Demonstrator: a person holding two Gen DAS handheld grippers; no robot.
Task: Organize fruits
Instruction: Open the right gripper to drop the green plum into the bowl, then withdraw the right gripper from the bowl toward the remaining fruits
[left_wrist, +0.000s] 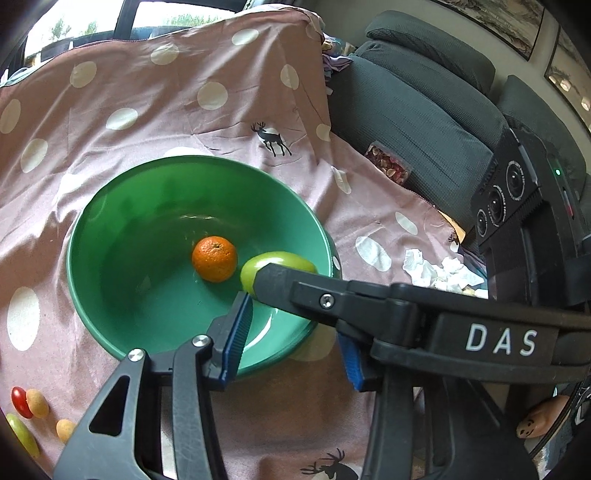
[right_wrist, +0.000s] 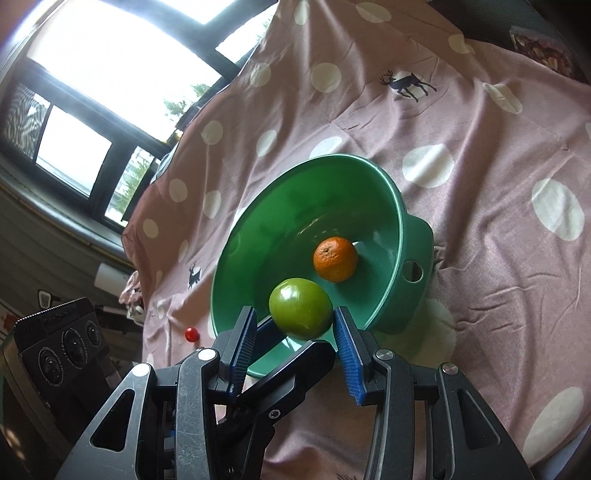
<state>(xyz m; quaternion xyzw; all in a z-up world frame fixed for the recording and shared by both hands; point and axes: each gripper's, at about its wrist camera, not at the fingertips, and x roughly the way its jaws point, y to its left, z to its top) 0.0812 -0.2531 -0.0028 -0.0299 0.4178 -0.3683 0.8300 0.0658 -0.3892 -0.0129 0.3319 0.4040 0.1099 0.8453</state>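
Jaws on my right gripper (right_wrist: 295, 332) sit either side of the green fruit (right_wrist: 300, 308), hanging over the near rim of the green bowl (right_wrist: 415, 236). Blue pads look touching or just off its flanks; can't tell if they bear on it, so grip is unconfirmed. Fruit is dead centre between the pads, straight ahead along the fingers. Roughly round, no long axis to align.

Left gripper (left_wrist: 295, 339): jaws apart, nothing between them, parked over the bowl's near rim. One right finger crosses its view and hides part of the green fruit (left_wrist: 258, 267).

Orange (right_wrist: 335, 258) lies on the bowl floor, just beyond the green fruit toward the bowl's far wall, close but apart in both views.

Outside the bowl, on the spotted cloth (right_wrist: 480, 129): a small red fruit (right_wrist: 192, 334) to the bowl's left in the right view. Left view shows a red one (left_wrist: 21, 401), two tan ones (left_wrist: 37, 402) and a green one (left_wrist: 22, 434) grouped well left of the bowl.

Judgement: green fruit is being placed. Right side is on it, left is free and nearer the loose group. Risk: the round fruit could roll into the orange on release.
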